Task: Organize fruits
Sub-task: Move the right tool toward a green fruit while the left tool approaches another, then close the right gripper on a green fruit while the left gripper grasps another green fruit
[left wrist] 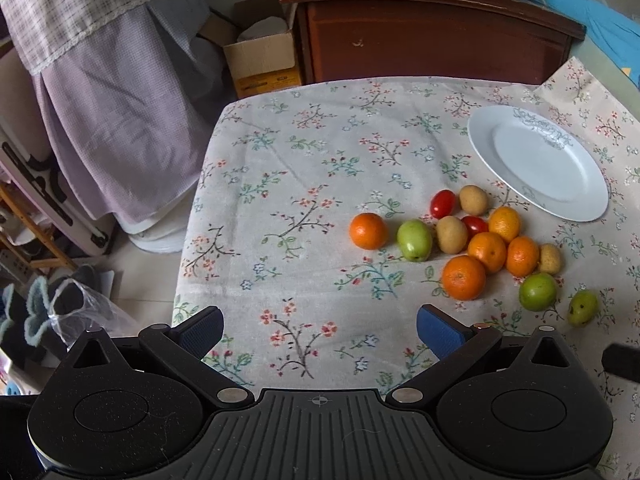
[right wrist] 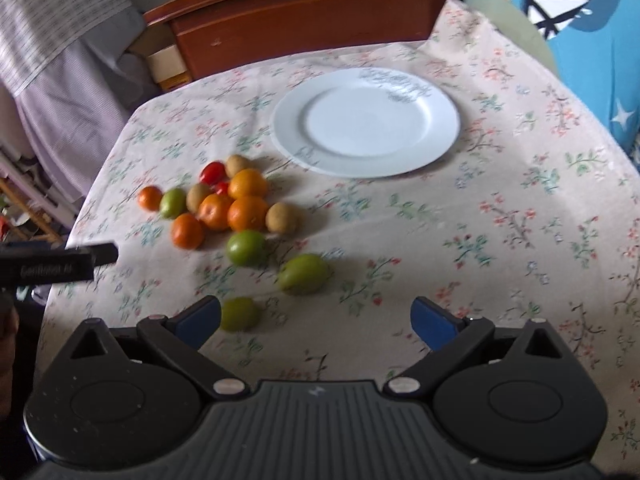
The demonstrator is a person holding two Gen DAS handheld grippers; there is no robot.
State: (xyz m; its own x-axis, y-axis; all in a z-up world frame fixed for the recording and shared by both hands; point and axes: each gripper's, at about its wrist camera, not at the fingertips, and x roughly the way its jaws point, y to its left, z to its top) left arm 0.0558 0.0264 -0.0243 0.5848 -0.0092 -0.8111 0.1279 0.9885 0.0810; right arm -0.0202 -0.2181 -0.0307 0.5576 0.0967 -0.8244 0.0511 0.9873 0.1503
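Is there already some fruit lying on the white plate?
No, the white plate is bare, and all the fruit, such as the oranges, lies on the floral tablecloth beside it.

both wrist views look down over the table – sharing fruit pile and plate.

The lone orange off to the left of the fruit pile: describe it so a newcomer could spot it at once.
Start at the white plate on the floral tablecloth, then drop to the fruit cluster beside it. The lone orange sits at the cluster's far left end, next to a green fruit; the other oranges are bunched together.
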